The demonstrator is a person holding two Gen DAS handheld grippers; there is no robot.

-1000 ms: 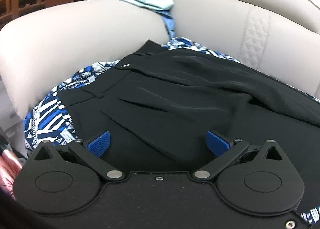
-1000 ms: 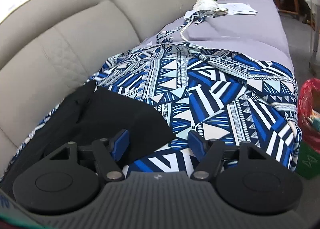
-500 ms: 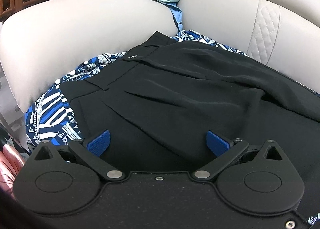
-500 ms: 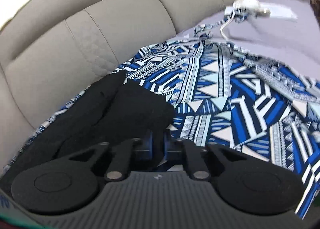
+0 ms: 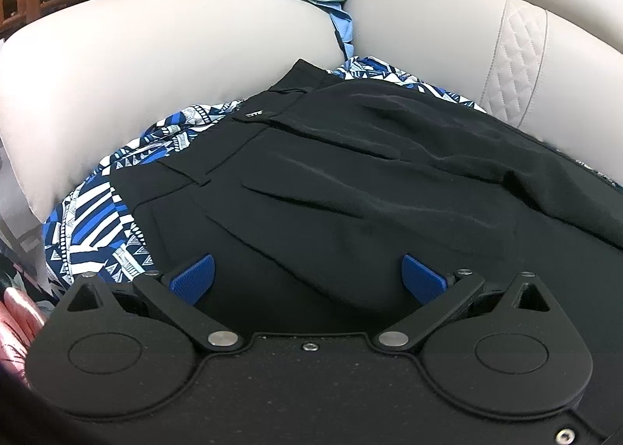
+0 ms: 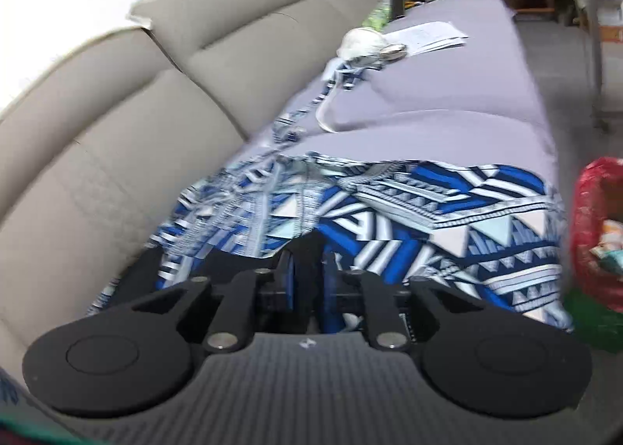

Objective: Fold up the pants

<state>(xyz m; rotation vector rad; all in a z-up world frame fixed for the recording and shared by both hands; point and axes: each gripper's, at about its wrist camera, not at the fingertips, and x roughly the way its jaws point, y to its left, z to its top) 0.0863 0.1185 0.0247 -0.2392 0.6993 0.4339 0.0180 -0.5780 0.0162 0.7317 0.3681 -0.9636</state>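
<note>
Clamping black fabric of the pants [image 5: 350, 180] between its nearly closed jaws, the right gripper [image 6: 308, 281] is seen above the patterned blue cloth [image 6: 447, 219] on the sofa [image 5: 155, 55], while the left gripper [image 5: 307, 275] is held wide open over the pants, gripping nothing.

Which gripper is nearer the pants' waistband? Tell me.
Left. The left gripper hovers open over the pants, waistband just ahead; the right gripper is shut on the leg end.

Pants [image 5: 350, 188] on patterned cloth [image 5: 97, 227], sofa backrest [image 5: 506, 55] behind, armrest [image 5: 155, 67] left
</note>
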